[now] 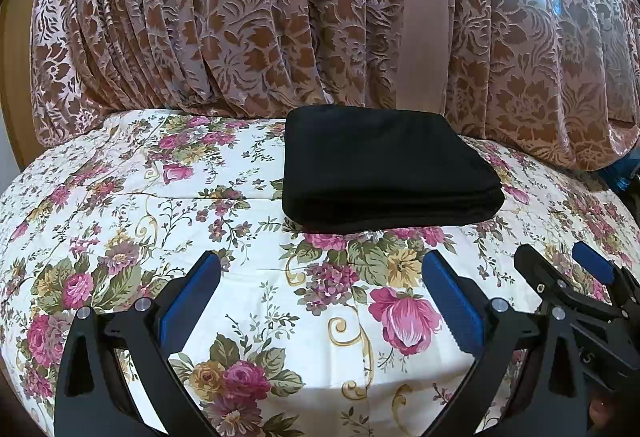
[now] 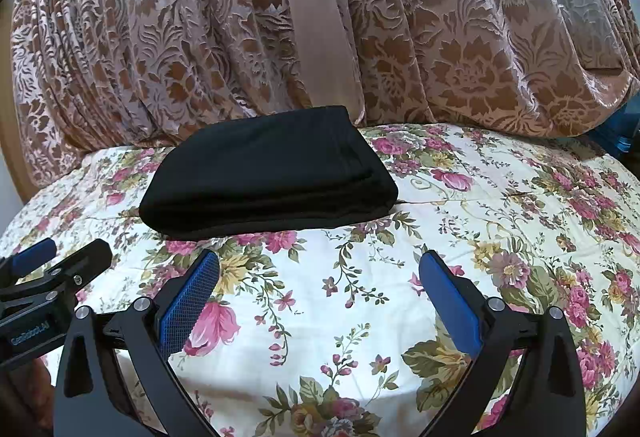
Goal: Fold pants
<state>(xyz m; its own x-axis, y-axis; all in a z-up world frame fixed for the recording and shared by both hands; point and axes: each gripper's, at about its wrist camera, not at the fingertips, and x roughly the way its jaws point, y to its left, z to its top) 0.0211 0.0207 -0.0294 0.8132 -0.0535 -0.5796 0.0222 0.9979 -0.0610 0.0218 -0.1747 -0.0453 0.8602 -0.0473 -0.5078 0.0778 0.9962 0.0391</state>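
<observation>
Pants (image 1: 386, 165), black, lie folded in a compact stack on the bed (image 1: 120, 197), its sheet cream with pink roses, near the brown floral curtain (image 1: 240, 17) behind. We see our left gripper (image 1: 320, 287) and right gripper (image 2: 318, 287) hovering short of them, fingers spread wide, holding nothing.

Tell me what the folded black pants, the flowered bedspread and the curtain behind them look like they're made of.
Black pants: likely a soft matte knit; no sheen, rounded fold edges.
Bedspread: probably printed cotton or a blend; flat matte print, fine creases.
Curtain: seems a glossy jacquard or burnout synthetic; the pale ground shines while the brown floral pattern stays dull.
Both the left gripper and right gripper are open, holding nothing.
</observation>
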